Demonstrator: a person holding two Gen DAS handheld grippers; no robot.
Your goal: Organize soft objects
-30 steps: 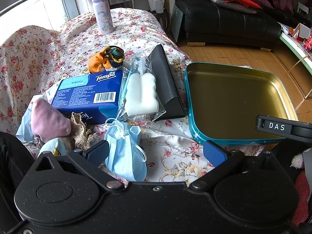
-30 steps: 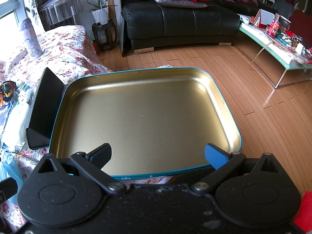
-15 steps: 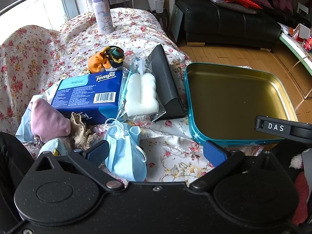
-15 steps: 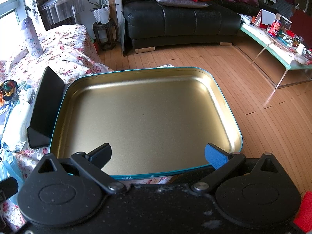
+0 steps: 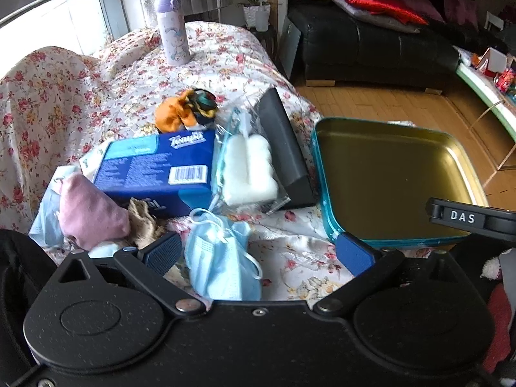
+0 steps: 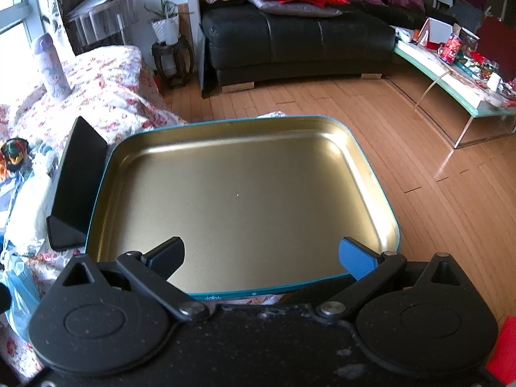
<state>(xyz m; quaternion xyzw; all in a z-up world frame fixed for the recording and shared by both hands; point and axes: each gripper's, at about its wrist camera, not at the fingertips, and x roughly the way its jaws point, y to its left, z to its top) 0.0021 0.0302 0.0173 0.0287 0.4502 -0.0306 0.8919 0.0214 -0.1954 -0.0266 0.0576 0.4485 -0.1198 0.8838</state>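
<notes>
Mask (image 5: 222,264) between wide, empty fingers (image 5: 163,251).

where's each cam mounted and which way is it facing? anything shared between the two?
Left wrist: on the left gripper, looking forward over a floral cloth at a mask, tissue pack, sponge; both open fingers show, the right gripper's edge at right.
Right wrist: on the right gripper, facing the empty tin, sofa beyond; both open fingers show.
Shared: tin, black wedge, bottle, sofa.
</notes>
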